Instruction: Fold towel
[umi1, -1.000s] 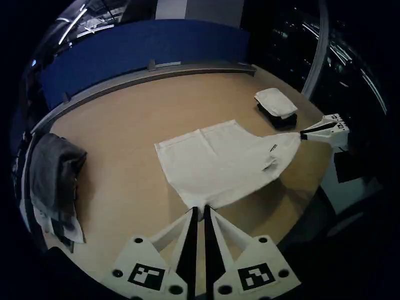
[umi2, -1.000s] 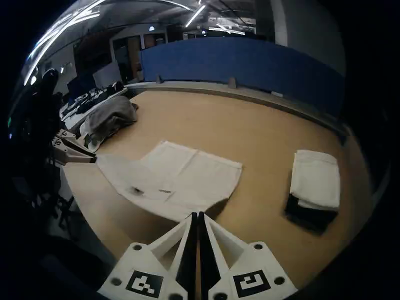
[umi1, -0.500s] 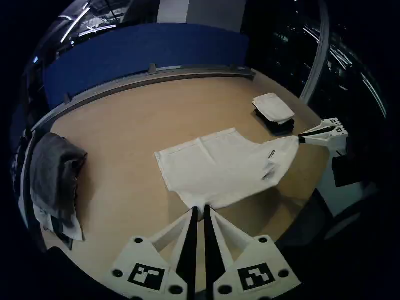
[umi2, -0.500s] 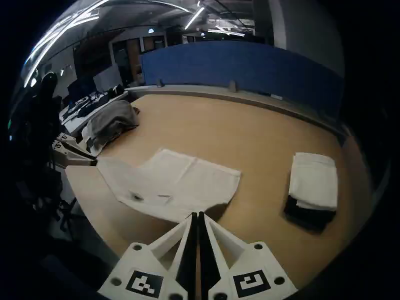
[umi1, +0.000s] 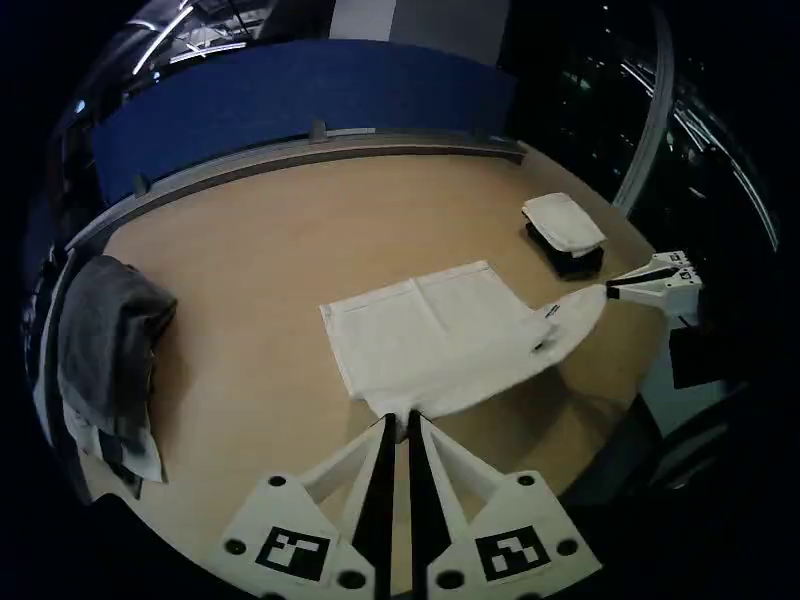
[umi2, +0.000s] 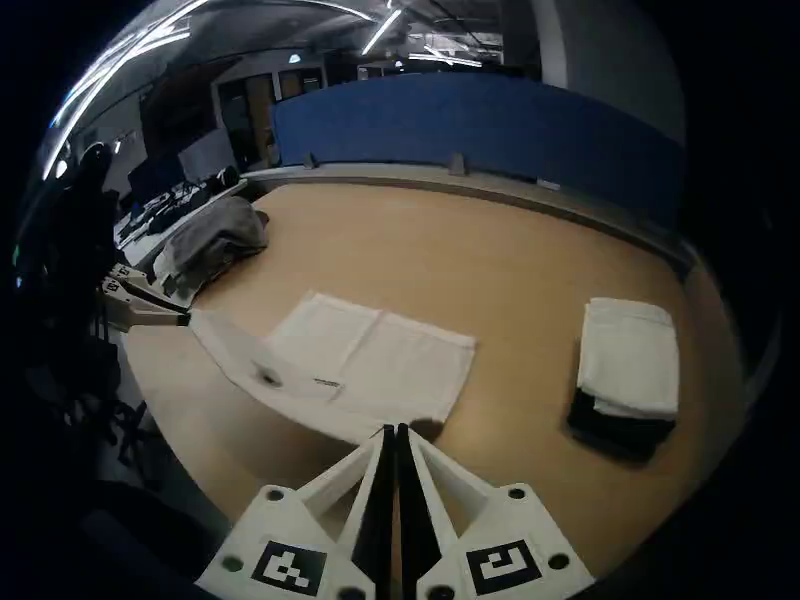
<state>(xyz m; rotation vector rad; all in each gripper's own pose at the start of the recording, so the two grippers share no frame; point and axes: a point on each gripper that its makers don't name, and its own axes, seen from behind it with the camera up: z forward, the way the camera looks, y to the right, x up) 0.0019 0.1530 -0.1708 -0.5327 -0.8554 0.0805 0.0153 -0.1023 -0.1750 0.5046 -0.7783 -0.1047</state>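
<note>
down low in the left gripper view, left gripper (umi1: 397, 418) pinched nearly closed, just a sliver of gap, clamped on the near corner of the towel (umi1: 440, 335). out to the right, right gripper (umi1: 650, 285) nipping the other corner, fingers together on the cloth. strung taut between the two along the front edge of the table (umi1: 250, 260), that one hem lifted, the rest of the white sheet lying flat on the wood with creases across it. small dark tag (umi1: 545, 338) near the raised end. over in the right gripper view, same story from the other side: right gripper (umi2: 391, 430) squeezed onto its corner, left gripper (umi2: 150, 308) far off to the left gripping the opposite tip. beyond the towel and well apart from it, a folded cloth (umi1: 563, 218) sitting on a dark block (umi2: 618, 432). at the table's other end, a crumpled grey cloth (umi1: 110, 335) draped over the edge. blue partition (umi1: 300, 90) running along the back.
</note>
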